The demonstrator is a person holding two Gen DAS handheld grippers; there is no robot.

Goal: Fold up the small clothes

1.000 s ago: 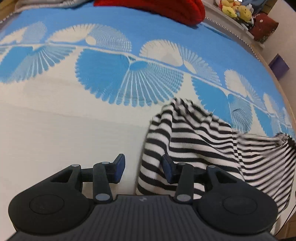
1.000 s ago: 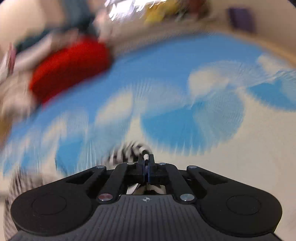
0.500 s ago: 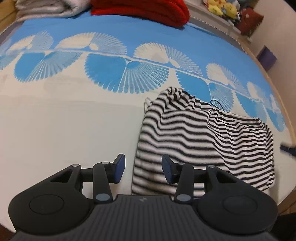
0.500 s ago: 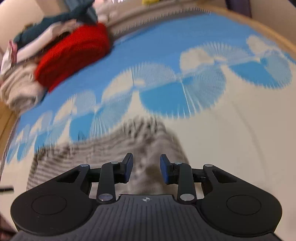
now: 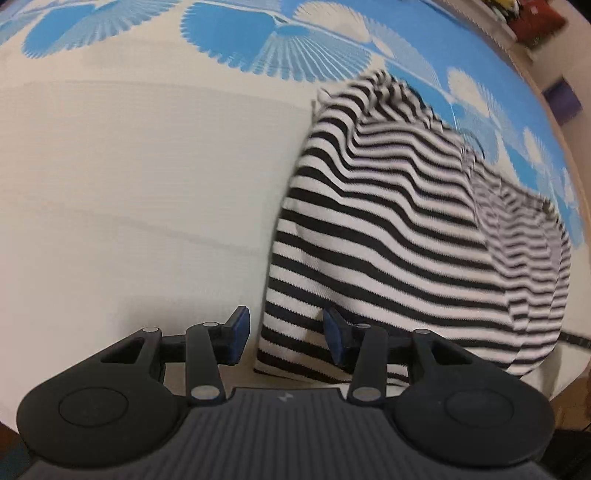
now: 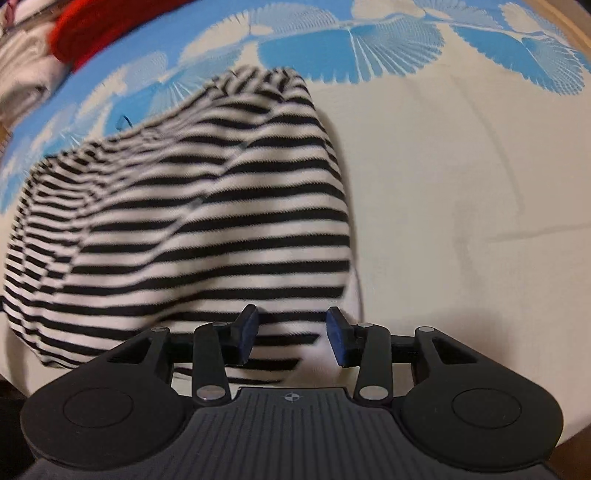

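Observation:
A black-and-white striped garment (image 5: 399, 236) lies rumpled and folded over on the bedspread; it also shows in the right wrist view (image 6: 192, 218). My left gripper (image 5: 286, 338) is open at the garment's near left corner, and the hem edge lies between its fingers. My right gripper (image 6: 291, 334) is open over the garment's near right corner, with striped cloth between its fingers. Neither gripper holds anything.
The cream and blue fan-patterned bedspread (image 5: 129, 177) lies under everything. A red folded cloth (image 6: 96, 33) and pale folded laundry (image 6: 22, 70) sit at the far side. A purple box (image 5: 563, 98) stands by the wall on the right. The bed's near edge is just below both grippers.
The right gripper opened and let go of the striped garment, which now lies folded over. Both grippers have come down close to its near corners.

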